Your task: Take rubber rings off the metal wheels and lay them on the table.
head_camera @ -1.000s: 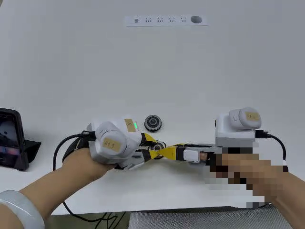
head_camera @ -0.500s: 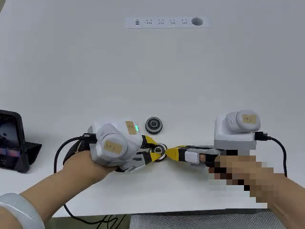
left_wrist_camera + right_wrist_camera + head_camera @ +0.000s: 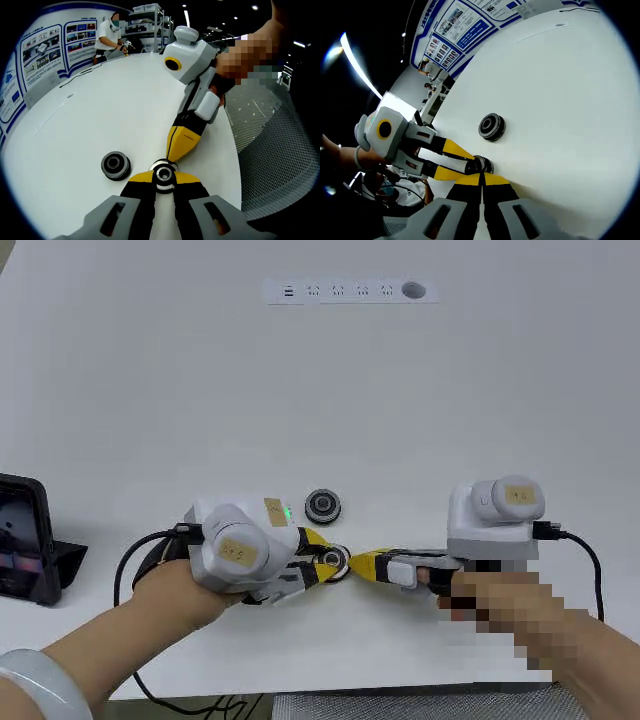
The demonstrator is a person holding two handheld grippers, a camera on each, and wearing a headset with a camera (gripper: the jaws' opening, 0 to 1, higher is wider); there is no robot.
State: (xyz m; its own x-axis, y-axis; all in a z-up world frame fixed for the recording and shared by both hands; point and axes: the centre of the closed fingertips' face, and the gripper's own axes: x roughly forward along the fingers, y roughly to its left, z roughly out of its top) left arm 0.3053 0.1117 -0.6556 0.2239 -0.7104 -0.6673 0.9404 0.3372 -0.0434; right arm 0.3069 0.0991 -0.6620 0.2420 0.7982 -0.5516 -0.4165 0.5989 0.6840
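**Two grippers nose to nose over one small wheel**

The left gripper [image 3: 322, 563] had its yellow jaws clenched on a small metal wheel [image 3: 164, 175], one jaw on each side of the rim. The wheel sat face up, axle upright, low over the white table [image 3: 420, 410] near its front edge. I could not tell whether it rested on the surface or hung just clear.

The right gripper [image 3: 358, 562] came at it from the opposite side, so the two tools lay almost on one line. Its jaws were pressed together into a single point, and that point touched the wheel's far rim, just where the dark rubber ring [image 3: 154, 169] ran round. Whether the tip had nipped any rubber was too small to see.

As I judged it, the coming move turned on that contact. The ring lay straight ahead of the right tips, and with the axle upright it would have to peel upward, off the wheel's face, while the left jaws held firm.

A second wheel [image 3: 322, 506] lay flat just beyond — apart from both grippers.
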